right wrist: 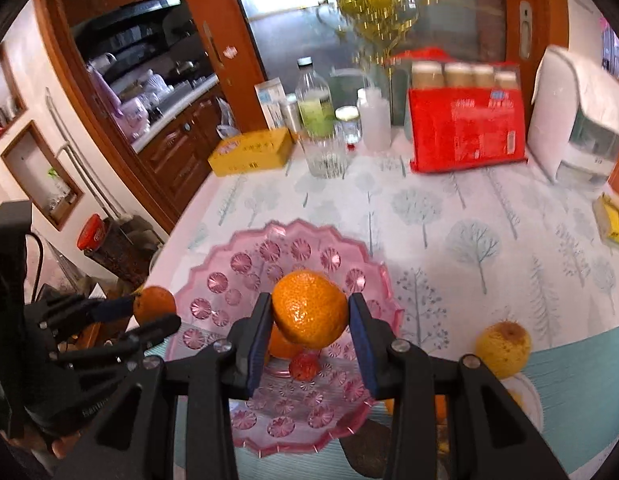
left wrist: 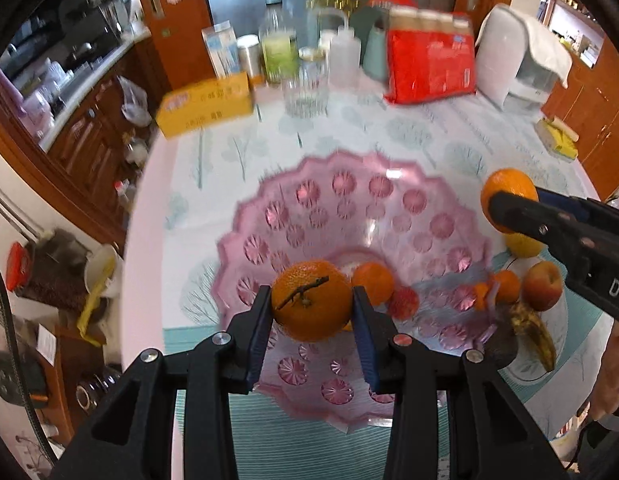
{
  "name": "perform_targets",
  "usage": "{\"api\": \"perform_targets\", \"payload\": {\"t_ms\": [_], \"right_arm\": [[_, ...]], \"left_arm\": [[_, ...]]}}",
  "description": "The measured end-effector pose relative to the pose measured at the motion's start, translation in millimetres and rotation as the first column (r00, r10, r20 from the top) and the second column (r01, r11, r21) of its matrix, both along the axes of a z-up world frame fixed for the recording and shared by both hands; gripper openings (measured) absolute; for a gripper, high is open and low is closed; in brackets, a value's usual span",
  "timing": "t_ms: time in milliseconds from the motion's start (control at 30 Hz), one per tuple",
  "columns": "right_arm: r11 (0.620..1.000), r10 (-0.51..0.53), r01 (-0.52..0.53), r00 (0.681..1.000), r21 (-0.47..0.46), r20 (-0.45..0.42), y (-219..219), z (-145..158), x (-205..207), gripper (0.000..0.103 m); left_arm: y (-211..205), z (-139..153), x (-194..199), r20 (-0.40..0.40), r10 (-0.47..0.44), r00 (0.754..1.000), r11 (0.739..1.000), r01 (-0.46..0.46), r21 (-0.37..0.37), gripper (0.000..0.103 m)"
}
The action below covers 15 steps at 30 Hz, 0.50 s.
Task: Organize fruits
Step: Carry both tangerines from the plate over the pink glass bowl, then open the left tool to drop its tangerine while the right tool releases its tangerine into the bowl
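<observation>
Over the pink bowl (left wrist: 309,208), each hand-held gripper (left wrist: 312,304) (right wrist: 309,312) pinches an orange (left wrist: 311,300) (right wrist: 309,310), hiding fruit beneath.

The pink bowl (left wrist: 269,216), in the centre of the left wrist view, looks like clear glossy plastic or glass with cut flower patterns; the mandarin (left wrist: 311,300) low in the centre has a dimpled, slightly shiny peel and a dry woody stem; the left gripper (left wrist: 313,316) is matt black plastic with blue pads and small shiny metal screws; the tablecloth (left wrist: 429,136) looks smooth and printed with trees. In the right wrist view, the red pack (right wrist: 465,136) at upper right is glossy film; the cabinets (right wrist: 177,152) at left are polished brown wood; the yellow fruit (right wrist: 503,348) at lower right has a rough, dull skin.
</observation>
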State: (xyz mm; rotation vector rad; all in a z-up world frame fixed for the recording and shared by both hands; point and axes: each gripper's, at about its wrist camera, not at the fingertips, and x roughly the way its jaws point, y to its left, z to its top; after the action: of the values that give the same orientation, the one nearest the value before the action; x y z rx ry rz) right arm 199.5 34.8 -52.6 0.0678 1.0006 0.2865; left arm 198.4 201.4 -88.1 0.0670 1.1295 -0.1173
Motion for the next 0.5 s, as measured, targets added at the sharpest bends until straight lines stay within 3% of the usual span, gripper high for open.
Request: {"api": "perform_targets", "payload": {"t_ms": [267,500], "right_arm": [[0.999,-0.04,0.037,0.99,-0.025,-0.137,3.0,-55.0,19.0,0.039],[0.998,-0.048,0.04,0.977,-0.045,-0.206,7.7,-84.2,27.8,0.039]], "left_arm": [[-8.4,-61.3,13.6,-0.129,-0.017,0.992,0.999,0.012,-0.034,0.037],[-14.5,-83.3,22.1,-0.164,-0.029,0.986,0.999,0.024,-0.029,0.037]]}}
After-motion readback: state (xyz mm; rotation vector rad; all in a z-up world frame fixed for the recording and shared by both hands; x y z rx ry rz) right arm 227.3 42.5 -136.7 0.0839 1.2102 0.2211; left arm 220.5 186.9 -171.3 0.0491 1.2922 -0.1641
